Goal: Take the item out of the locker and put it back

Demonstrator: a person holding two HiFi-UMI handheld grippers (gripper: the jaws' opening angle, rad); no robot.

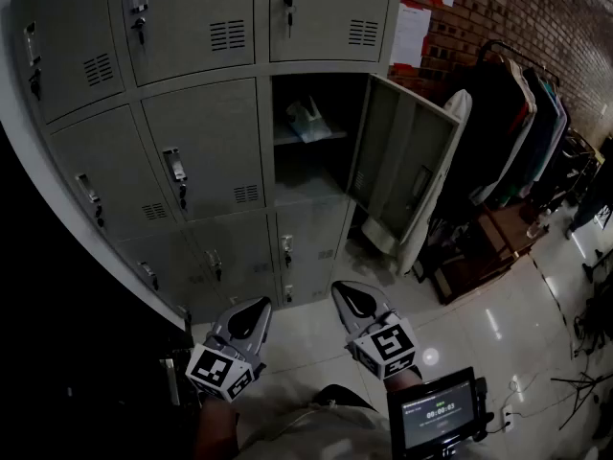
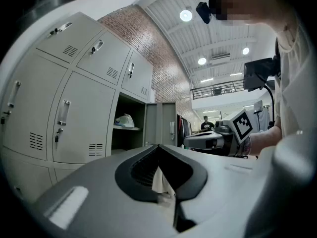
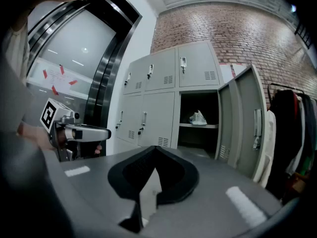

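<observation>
On the shelf [image 1: 285,140] of the open locker [image 1: 402,166], at 12 o'clock, lay a pale, crumpled item [image 1: 308,123]; left gripper [image 1: 251,309] and right gripper [image 1: 349,295] were closed, empty.

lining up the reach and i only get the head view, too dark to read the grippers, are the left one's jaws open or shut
Observer: Shut. In the left gripper view, the left gripper has its jaws together with nothing between them.
Operator: and the right one
Observer: The right gripper is shut and empty too, as its own view shows.
Operator: anyone around that i can't see
Observer: Yes. The left gripper view shows a person in a dark top standing far off, past the open door of the grey metal locker.
</observation>
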